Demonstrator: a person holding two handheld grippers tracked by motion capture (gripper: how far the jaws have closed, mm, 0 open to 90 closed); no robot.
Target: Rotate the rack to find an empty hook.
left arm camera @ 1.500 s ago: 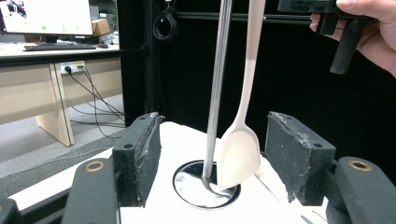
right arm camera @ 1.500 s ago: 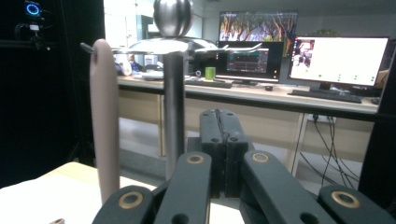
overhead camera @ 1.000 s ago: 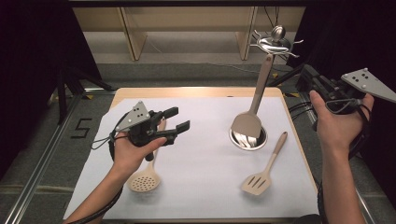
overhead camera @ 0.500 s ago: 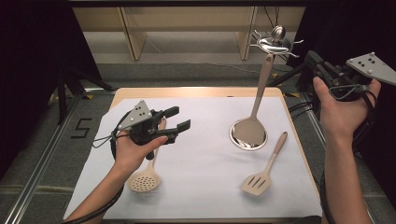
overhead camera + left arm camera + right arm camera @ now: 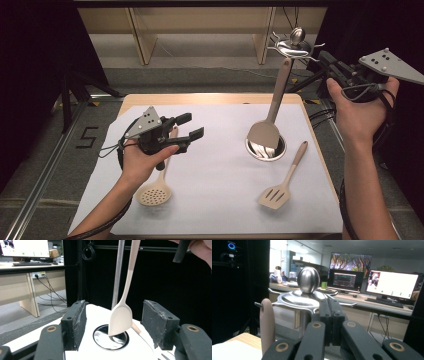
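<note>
We hold our right gripper (image 5: 327, 62) pinched shut beside the rack (image 5: 294, 46) where the spatula (image 5: 272, 109) hangs, while our left gripper (image 5: 192, 127) waits wide open.

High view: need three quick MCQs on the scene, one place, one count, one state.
1. Where does the perforated skimmer lie?
A) partly under the left hand
B) in a metal bowl
C) off the cloth

2. How many utensils lie flat on the white cloth?
A) one
B) two
C) four

3. The right tool has its jaws:
A) wide open
B) shut
C) clamped on a handle

Answers:
1. A, its handle runs beneath that hand.
2. B, the skimmer and the slotted turner; the solid spatula stands upright at the stand.
3. B, the right gripper view shows them pressed together, nothing between.
</note>
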